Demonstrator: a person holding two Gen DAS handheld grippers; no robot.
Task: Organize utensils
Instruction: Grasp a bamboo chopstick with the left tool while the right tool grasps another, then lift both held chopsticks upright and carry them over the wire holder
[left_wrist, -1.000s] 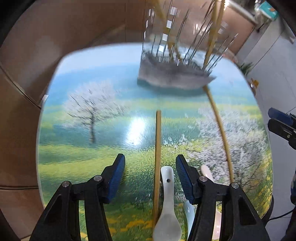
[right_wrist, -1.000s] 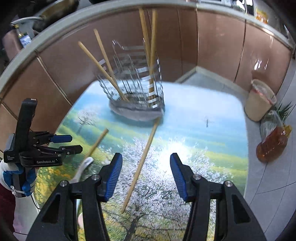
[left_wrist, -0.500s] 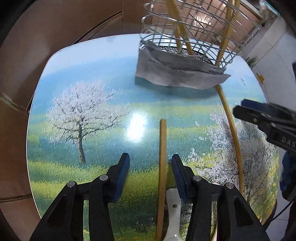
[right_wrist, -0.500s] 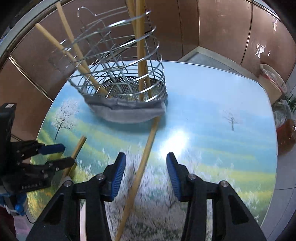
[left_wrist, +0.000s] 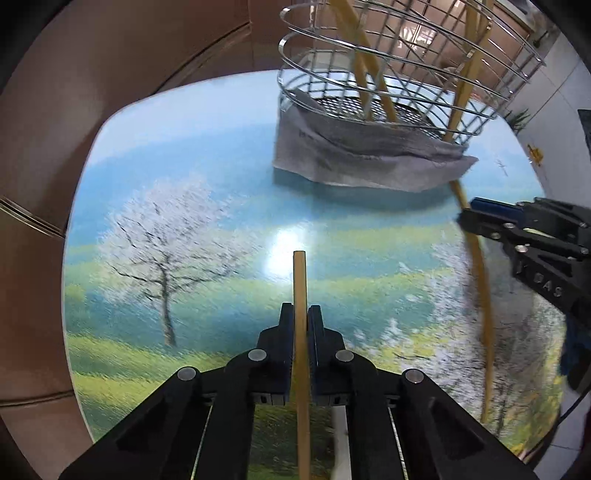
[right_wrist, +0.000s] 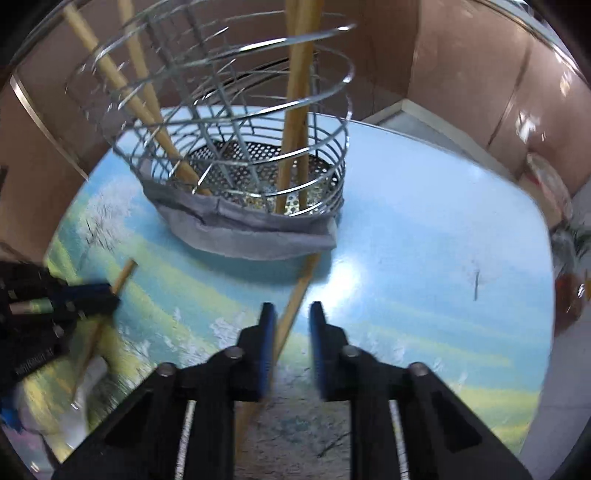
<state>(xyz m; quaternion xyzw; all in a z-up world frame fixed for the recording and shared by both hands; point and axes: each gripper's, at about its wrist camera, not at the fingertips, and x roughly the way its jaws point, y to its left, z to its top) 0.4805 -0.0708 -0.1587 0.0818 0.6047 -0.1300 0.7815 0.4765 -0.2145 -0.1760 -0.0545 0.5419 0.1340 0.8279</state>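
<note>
Left tongs (left_wrist: 301, 314) clamp chopstick (left_wrist: 300, 280); holder (left_wrist: 388, 85) beyond.

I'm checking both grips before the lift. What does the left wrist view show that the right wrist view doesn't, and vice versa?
Left wrist only: the left gripper shut on the short chopstick. Right wrist only: the right gripper, its fingers closing but not yet clamped on the long chopstick between them. Both: the wire basket holding chopsticks, on the grey cloth on the printed table.
</note>
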